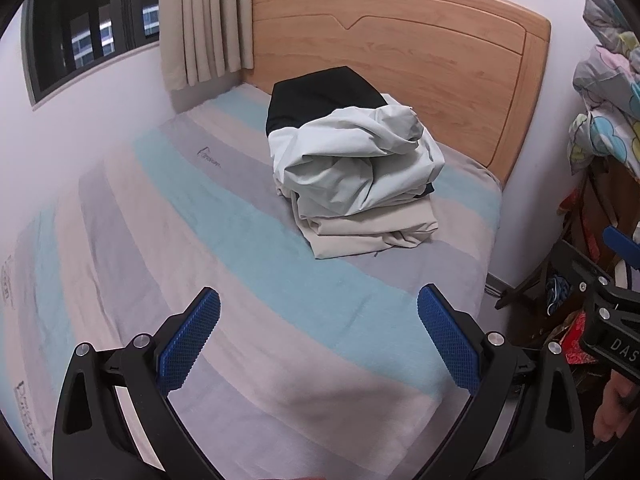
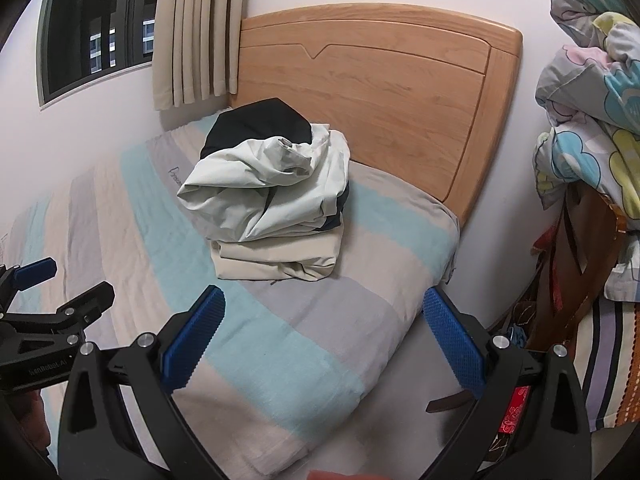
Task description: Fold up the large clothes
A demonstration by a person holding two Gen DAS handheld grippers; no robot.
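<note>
The stack of clothes (image 1: pixel 352 176) sits near the head edge of the bed (image 1: pixel 200 280), a pale garment (image 2: pixel 264 188) bunched loosely atop flatter folded pieces. Both the left gripper (image 1: pixel 318 336) and right gripper (image 2: pixel 324 336) hover spread, grasping nothing. This fits either a finished pile or a top piece awaiting folding.

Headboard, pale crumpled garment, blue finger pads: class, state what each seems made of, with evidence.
Curved wooden headboard: light wood, visible grain, satin finish. Pale crumpled garment: thin woven cloth, probably; soft matte creases. Blue finger pads: likely rubber or plastic; knobbly grid texture.
</note>
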